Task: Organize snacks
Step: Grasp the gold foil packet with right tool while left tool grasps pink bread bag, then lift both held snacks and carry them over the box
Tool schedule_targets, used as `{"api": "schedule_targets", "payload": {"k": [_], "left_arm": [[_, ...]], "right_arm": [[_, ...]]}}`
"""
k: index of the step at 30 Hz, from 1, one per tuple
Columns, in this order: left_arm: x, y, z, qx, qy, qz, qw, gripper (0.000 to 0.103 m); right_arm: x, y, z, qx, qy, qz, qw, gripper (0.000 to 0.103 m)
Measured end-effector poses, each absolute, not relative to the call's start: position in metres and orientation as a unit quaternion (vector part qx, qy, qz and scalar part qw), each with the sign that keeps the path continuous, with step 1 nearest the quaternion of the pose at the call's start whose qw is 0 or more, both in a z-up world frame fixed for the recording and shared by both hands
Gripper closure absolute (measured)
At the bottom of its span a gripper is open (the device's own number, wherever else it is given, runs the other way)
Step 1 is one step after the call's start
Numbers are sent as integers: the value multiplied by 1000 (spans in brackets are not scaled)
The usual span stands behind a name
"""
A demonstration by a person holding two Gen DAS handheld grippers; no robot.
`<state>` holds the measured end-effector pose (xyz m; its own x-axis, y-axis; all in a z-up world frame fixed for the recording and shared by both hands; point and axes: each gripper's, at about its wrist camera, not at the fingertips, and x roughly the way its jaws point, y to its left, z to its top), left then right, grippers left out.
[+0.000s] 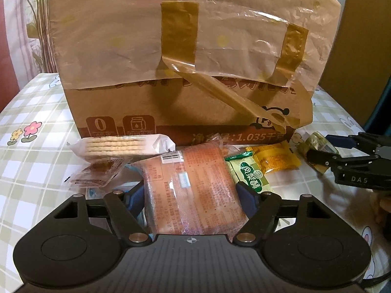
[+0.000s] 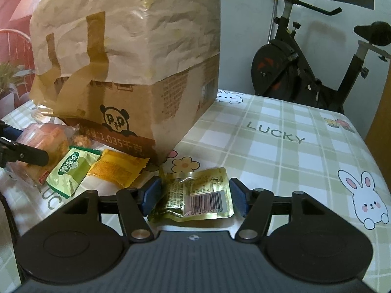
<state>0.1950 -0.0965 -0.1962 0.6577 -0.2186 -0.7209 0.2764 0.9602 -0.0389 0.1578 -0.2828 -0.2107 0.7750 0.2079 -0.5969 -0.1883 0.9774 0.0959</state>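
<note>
The snacks lie in a row in front of a big brown cardboard box (image 1: 171, 112) on a table with a green checked cloth (image 1: 36, 112).

In the left wrist view, a long orange packet (image 1: 195, 190) lies in the lower middle of the frame, between the two blue pads of the left gripper (image 1: 194, 193). The pads sit right at the sides of the packet, but I cannot tell if they squeeze it. The jaws stand fairly wide. To the upper left of the packet is a clear pack of round biscuits (image 1: 119, 145). Below that lies a small brown wrapped snack (image 1: 97, 173). To the right of the orange packet lies a green packet (image 1: 251, 175), and next to that a yellow packet (image 1: 276, 161).

In the right wrist view, a shiny gold pouch (image 2: 195, 195) with a barcode lies in the lower middle of the frame, between the pads of the right gripper (image 2: 195, 196). The jaws are partly open, with a gap on the right side of the pouch. The pouch rests on the cloth.

The box has a panda picture and crinkled paper taped over its top. An exercise bike (image 2: 305, 56) stands in the upper right of the right wrist view, behind the table. A white bunny (image 2: 366, 200) is printed on the cloth at the right.
</note>
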Motion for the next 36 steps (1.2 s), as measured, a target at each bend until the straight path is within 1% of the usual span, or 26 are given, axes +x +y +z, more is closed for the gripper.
{"api": "schedule_targets", "payload": {"k": [6,17,18,20,22,23,27,30,31,36], "left_arm": [[191,-94,-196,35,387,-143,910,26],[183,-84,-192,18,374,-149,915,26],[182,-82,-190,18,370,-150,917,26],[179,-79,-187,18,363,-149,920,26],[177,-76,-185,17,358,-148,922,26],[176,-75,-183,15,357,-147,922,26],[174,-73,-178,12,356,-148,923,26],[173,-72,-174,10,356,-150,922,26],[172,-71,-173,9,357,-151,922,26],[169,-62,-167,-3,360,-150,921,26]], "right_arm": [[161,-277,-213,1,328,110,938,30],[164,-278,-214,5,336,112,935,29],[163,-278,-214,4,334,110,936,33],[160,-279,-212,4,323,107,940,36],[154,-280,-208,3,304,108,946,45],[152,-280,-207,4,297,107,949,46],[145,-281,-204,10,283,106,953,57],[141,-283,-202,16,277,102,955,60],[139,-283,-201,18,276,101,956,62],[133,-282,-196,33,284,99,953,64]]}}
